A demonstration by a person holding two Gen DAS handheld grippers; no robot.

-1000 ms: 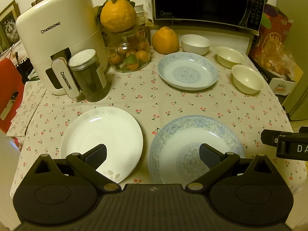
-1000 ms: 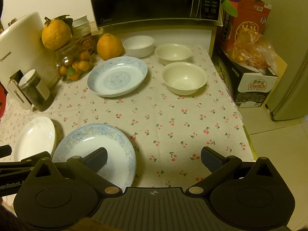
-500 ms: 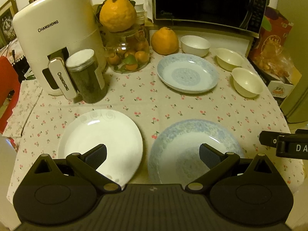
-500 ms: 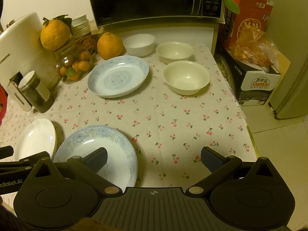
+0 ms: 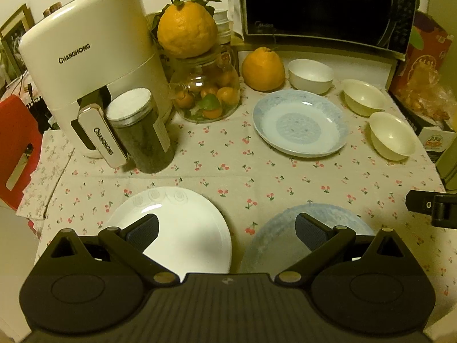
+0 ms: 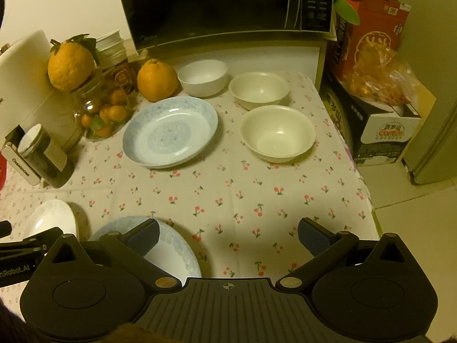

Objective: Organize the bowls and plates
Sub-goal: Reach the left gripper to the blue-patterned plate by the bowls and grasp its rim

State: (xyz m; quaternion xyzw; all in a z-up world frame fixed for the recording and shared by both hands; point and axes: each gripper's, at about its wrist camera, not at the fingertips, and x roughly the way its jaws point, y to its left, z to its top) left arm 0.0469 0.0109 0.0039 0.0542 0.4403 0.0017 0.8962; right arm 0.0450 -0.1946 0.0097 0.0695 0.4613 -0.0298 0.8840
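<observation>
The microwave (image 6: 228,5), the largest thing on the cherry-print tablecloth (image 6: 242,194), serves as the landmark at the far end of the table. Left of it stands the white Changhong appliance (image 5: 85,85), with a glass jar of small oranges (image 5: 207,94) between the two. Directly in front of the microwave lies the far blue-patterned plate (image 6: 170,133), and well in front of it, at the near table edge, sits the near blue-patterned plate (image 6: 174,254) with a white plate (image 5: 185,228) just beside it on the left. The bowls come smaller: a large cream bowl (image 6: 278,133) in front of the microwave's right end, a second cream bowl (image 6: 258,88) closer to the microwave, and a white bowl (image 6: 202,77) just below its door. The left gripper (image 5: 225,230) hovers over the seam between the two near plates, its fingers spread wide and holding nothing; the right gripper (image 6: 228,235) hangs over bare cloth beside the near blue plate, likewise spread and empty. Nothing is stacked yet, so the work appears to be at its opening step (choosing a first piece). A sensible next move would be to lower one spread claw onto a near plate's rim, one finger above and one below, and the thin, shallow rim lying flat on cloth will probably demand a low, tilted approach to avoid snagging the fabric.
</observation>
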